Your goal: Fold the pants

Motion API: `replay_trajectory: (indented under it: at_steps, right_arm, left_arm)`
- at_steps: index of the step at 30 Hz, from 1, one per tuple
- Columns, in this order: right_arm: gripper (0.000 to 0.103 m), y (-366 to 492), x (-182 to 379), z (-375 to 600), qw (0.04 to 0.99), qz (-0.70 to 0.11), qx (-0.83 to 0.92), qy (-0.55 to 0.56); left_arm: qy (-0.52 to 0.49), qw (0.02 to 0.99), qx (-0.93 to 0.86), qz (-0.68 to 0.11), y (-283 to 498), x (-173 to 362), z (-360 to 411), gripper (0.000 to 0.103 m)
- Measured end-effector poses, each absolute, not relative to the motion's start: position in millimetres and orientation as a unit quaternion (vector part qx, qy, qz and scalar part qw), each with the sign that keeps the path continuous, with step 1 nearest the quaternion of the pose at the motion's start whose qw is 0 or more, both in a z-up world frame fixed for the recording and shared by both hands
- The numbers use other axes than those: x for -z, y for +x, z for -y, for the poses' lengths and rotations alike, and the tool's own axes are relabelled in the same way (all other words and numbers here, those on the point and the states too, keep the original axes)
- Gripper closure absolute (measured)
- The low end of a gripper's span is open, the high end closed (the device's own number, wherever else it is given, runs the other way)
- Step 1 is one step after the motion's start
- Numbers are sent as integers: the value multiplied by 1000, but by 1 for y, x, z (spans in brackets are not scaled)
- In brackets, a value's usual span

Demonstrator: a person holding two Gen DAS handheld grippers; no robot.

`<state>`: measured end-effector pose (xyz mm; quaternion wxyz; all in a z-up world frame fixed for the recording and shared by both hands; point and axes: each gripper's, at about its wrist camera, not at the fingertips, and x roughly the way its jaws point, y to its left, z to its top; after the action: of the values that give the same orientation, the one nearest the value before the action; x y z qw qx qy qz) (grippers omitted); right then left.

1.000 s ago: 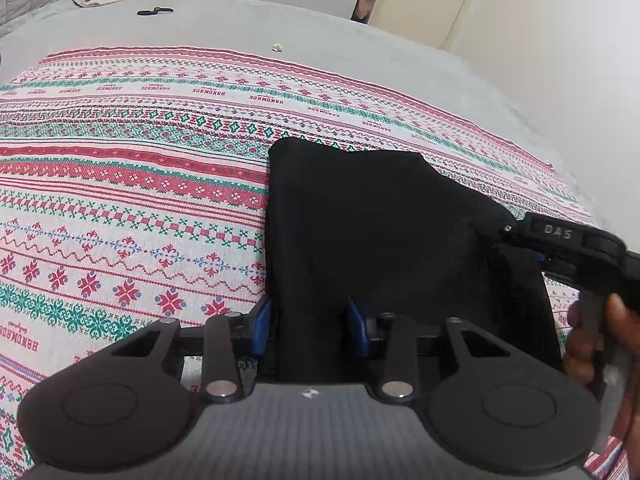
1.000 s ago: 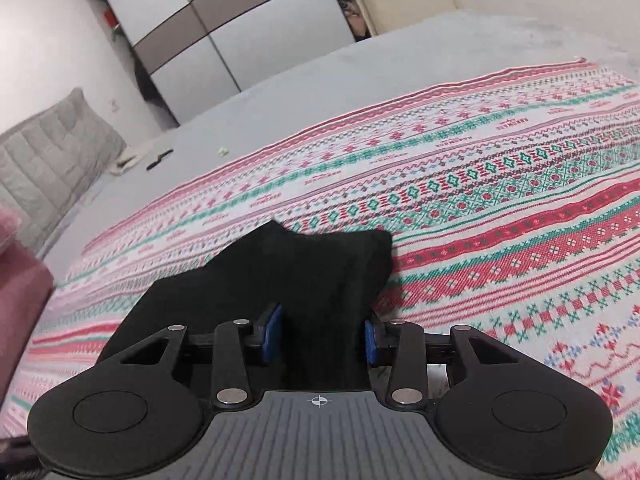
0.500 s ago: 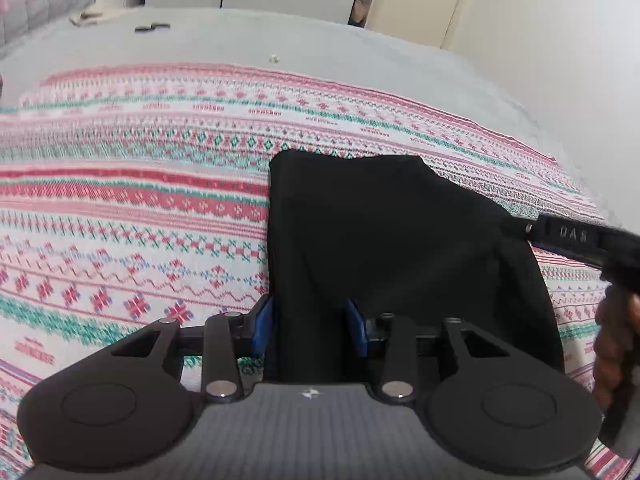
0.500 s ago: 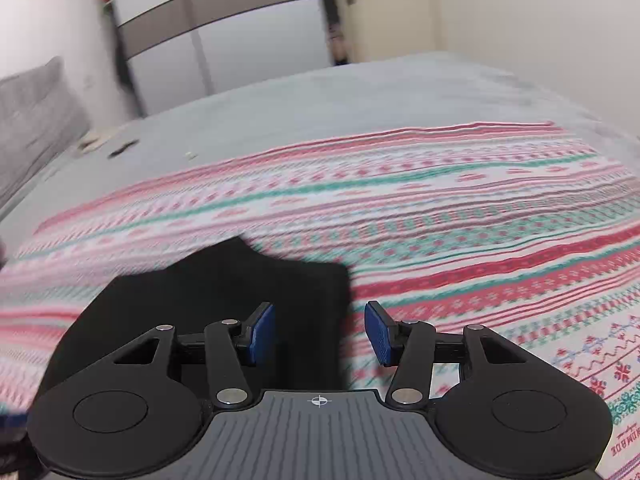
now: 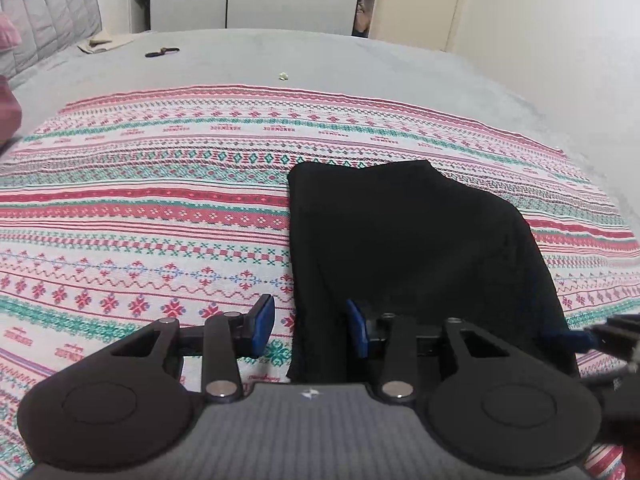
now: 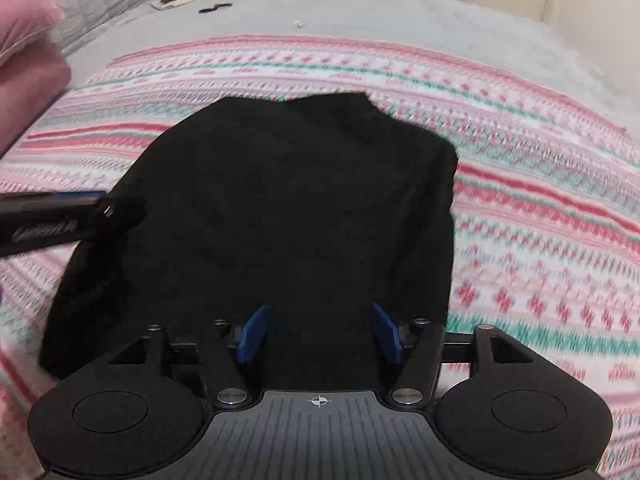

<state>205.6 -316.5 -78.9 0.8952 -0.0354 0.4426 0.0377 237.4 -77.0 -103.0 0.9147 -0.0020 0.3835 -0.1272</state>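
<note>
On the bed, left wrist view: the black pants (image 5: 416,248) lie folded into a compact dark block on a patterned blanket (image 5: 140,208), which covers a grey bedspread (image 5: 320,56). The left gripper (image 5: 310,330) hovers at the block's near left corner, its blue pads spread; the cloth edge runs between them but is not pinched. At the right margin, a part of the right gripper (image 5: 600,338) shows beside the near right edge.

Right wrist view: the pants (image 6: 280,208) fill the centre, near edge just ahead of the right gripper (image 6: 319,334), whose pads stand wide apart and hold nothing. The left gripper's side (image 6: 60,216) enters from the left, over the cloth. A pink pillow (image 6: 28,52) sits at far left.

Judged handling: the fabric looks soft, light and limp, likely to sag and shift. Pinching all layers at a corner seems soundest.
</note>
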Motion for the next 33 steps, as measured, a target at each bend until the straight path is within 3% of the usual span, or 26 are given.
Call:
replay_trajectory:
  at_steps: [4,10,12,14,19,24,33]
  right_arm:
    - [35,189,84,305,889,-450,-36,-72]
    - [34,152,72,303,900,-432,-13,-65]
    - [33,126,51,302,917,-397,-15,-34]
    - [15,99,36,305,928,-372,-19,12]
    - [11,49,23,302,941,-337,15,28]
    - [2,27,-2,302,955,-293,40,13]
    - [0,49,42,315,951,-304,52,30]
  left_arm:
    - [20,924,117,-363,223,96,77,38]
    - [57,935,73,-343,191,79,74,24]
    - [64,938,67,-334,172,69,76,7]
    - [65,942,73,-321,147,59,78,0]
    - [65,944,85,-312,91,42,88,0]
    - [3,952,105,-286,65,25,79,0]
    - [25,945,85,-316,85,62,69,0]
